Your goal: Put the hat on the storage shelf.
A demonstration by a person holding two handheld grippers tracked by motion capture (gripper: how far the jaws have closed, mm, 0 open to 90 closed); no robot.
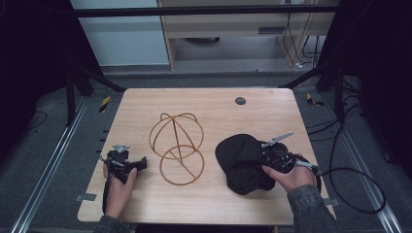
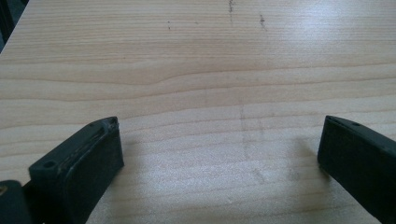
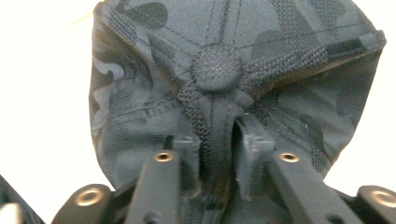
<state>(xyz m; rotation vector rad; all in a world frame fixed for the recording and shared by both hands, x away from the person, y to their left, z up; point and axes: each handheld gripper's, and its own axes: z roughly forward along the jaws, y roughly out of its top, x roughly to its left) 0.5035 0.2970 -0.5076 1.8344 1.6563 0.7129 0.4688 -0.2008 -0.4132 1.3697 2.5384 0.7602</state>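
Observation:
A black cap [image 1: 240,160] lies on the wooden table [image 1: 209,102] at the right. My right gripper [image 1: 265,156] is shut on it, held by a hand coming in from the lower right. In the right gripper view the two jaws pinch a fold of the cap's dark patterned fabric [image 3: 140,93] just below its top button [image 3: 217,67]. A wire hat stand [image 1: 176,145] of thin golden rings lies in the middle of the table. My left gripper [image 1: 138,162] rests on the table at the left, open, with bare wood [image 2: 219,140] between its fingers [image 2: 93,154].
A small round dark grommet [image 1: 240,101] sits near the table's far edge. Cables [image 1: 350,184] loop on the floor to the right of the table. Metal frame rails run along both sides.

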